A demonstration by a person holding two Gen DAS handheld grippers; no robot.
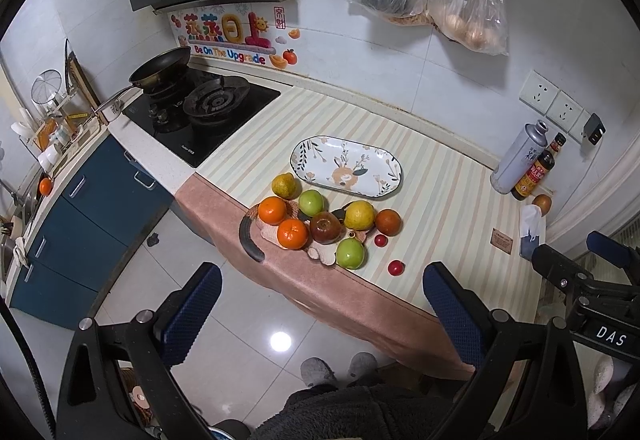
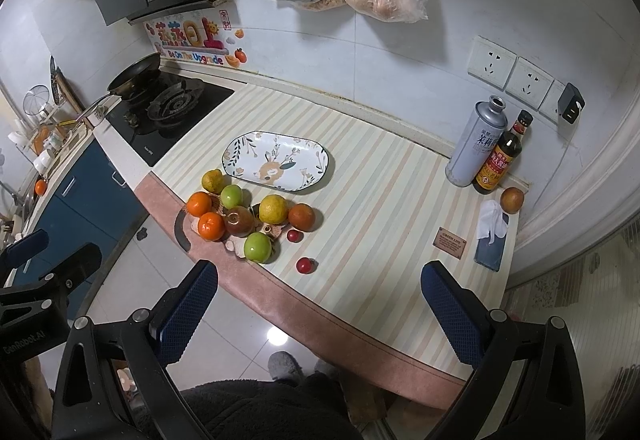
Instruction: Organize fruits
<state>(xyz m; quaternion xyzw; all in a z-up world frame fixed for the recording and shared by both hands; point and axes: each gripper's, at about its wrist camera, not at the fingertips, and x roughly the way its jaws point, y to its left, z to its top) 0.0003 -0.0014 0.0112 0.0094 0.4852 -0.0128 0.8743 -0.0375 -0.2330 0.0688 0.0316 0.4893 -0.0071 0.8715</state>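
Both grippers, left (image 1: 322,310) and right (image 2: 320,310), hang with jaws spread wide and empty. Ahead of them, fruit (image 1: 326,226) clusters just before a plate (image 1: 346,165).

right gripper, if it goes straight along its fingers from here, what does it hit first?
Probably bare striped mat on the counter, right of the fruit pile. The right gripper is open and hangs off the counter edge; the small red fruit sits just left of that line. Depth is uncertain.

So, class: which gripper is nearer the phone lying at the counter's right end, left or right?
Right. The right gripper hangs off the counter edge just left of the phone; the left gripper is farther left still.
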